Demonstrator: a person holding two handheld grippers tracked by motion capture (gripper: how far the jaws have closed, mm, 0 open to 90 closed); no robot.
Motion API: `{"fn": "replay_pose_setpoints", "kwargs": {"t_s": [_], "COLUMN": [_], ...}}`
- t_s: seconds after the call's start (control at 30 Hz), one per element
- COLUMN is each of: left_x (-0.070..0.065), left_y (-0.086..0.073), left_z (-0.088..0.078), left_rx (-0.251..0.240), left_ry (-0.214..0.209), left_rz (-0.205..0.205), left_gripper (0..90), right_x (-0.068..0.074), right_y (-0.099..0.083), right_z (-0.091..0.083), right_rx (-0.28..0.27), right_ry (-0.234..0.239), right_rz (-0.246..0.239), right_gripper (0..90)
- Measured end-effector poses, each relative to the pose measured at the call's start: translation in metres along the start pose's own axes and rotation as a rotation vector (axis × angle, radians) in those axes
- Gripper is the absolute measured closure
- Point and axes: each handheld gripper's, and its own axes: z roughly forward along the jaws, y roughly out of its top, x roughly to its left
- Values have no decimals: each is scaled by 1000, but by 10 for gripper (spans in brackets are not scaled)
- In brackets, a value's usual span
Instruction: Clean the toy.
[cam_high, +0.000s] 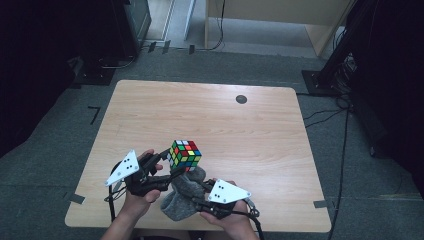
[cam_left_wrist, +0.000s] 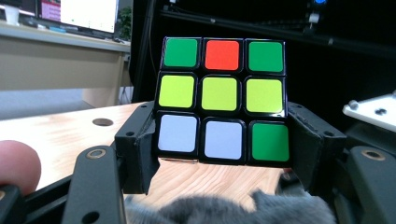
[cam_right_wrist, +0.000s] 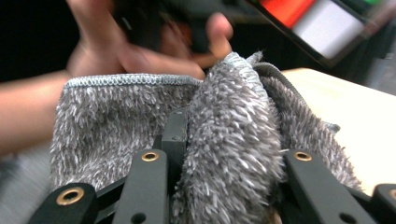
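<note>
Over the wooden table (cam_high: 260, 130), left tool (cam_left_wrist: 224, 149) grips cube (cam_left_wrist: 223, 100), right tool (cam_right_wrist: 229, 154) cloth (cam_right_wrist: 233, 140).

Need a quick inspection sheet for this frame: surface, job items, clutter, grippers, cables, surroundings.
Surface: wooden table, round dark grommet near far edge.
Job's things: puzzle cube, scrambled, lifted off the table; grey fuzzy cloth just below it.
Clutter: nothing seen.
Grippers: left gripper shut on the cube's lower sides; right gripper shut on a fold of cloth.
Cables: black lead on floor right of the table.
Surroundings: grey carpet, tape marks, dark stands.
</note>
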Motion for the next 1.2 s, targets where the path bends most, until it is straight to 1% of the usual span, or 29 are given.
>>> {"fn": "replay_pose_setpoints", "kwargs": {"t_s": [0.03, 0.07, 0.13, 0.2, 0.23, 0.27, 0.3, 0.33, 0.37, 0.4, 0.47, 0.53, 0.6, 0.63, 0.7, 0.77, 0.8, 0.83, 0.87, 0.9, 0.93, 0.97, 1.0, 1.03, 1.07, 1.1, 1.13, 1.17, 1.2], "left_x": [0, 0, 0, 1, 1, 1, 2, 2, 2, 1, -1, -4, -6, -7, -8, -7, -7, -6, -5, -5, -6, -6, -7, -8, -9, -9, -9, -9, -8], "left_y": [-1, -2, -3, -2, -1, -1, -1, -1, -1, -2, -3, -6, -9, -9, -8, -6, -5, -5, -5, -6, -6, -7, -7, -8, -9, -9, -10, -10, -9], "left_z": [1, 1, 2, 1, 0, -1, -2, -2, -1, 0, 3, 6, 9, 9, 9, 7, 6, 5, 5, 6, 7, 8, 9, 10, 11, 12, 12, 12, 11], "left_rx": [2, 8, 5, -13, -18, -23, -26, -28, -35, -35, -24, -8, 1, 4, -6, -24, -28, -31, -30, -24, -21, -12, -4, 2, 12, 20, 24, 25, 19], "left_ry": [1, 6, 11, 14, 13, 16, 18, 15, 12, 10, 12, 9, 0, -5, -7, -9, -9, -9, -10, -10, -8, -11, -12, -11, -14, -16, -15, -16, -15], "left_rz": [-3, 3, -2, -17, -22, -23, -25, -32, -45, -45, -33, -27, -29, -26, -28, -40, -44, -51, -50, -48, -50, -46, -40, -39, -37, -33, -31, -30, -38], "left_gripper": [342, 342, 342, 342, 342, 342, 342, 342, 342, 342, 342, 342, 342, 342, 342, 342, 342, 342, 342, 342, 342, 342, 342, 342, 342, 342, 342, 341, 342], "right_x": [3, 5, 3, -4, -10, -15, -18, -22, -23, -23, -17, -5, 3, 5, 3, -6, -14, -17, -20, -21, -20, -17, -12, -7, -2, 3, 5, 3, -1], "right_y": [2, 4, 5, 4, 2, 0, -2, -4, -6, -6, -4, 0, 2, 2, 2, 0, -2, -4, -6, -8, -10, -10, -10, -8, -6, -4, -2, -1, 0], "right_z": [1, 2, 0, -5, -9, -12, -14, -17, -18, -17, -12, -3, 2, 3, 0, -7, -13, -15, -16, -16, -14, -10, -6, -2, 3, 5, 4, 3, 0], "right_rx": [-23, -50, -76, -105, -124, -136, -139, -143, -138, -133, -129, -110, -106, -103, -122, -153, -165, -169, -161, -141, -121, -102, -88, -74, -58, -51, -57, -67, -77], "right_ry": [13, 13, -9, -41, -73, -106, -132, -169, -178, -161, -116, -47, -30, -30, -65, -127, -165, -181, -197, -213, -215, -204, -180, -144, -99, -76, -78, -88, -107], "right_rz": [26, 47, 93, 180, 239, 283, 310, 332, 343, 353, 343, 308, 289, 294, 309, 352, 392, 405, 412, 408, 398, 380, 352, 319, 287, 261, 241, 238, 255], "right_gripper": [660, 660, 663, 668, 673, 675, 677, 677, 677, 675, 674, 670, 670, 670, 673, 675, 675, 675, 676, 676, 675, 674, 673, 670, 668, 667, 666, 666, 667]}}
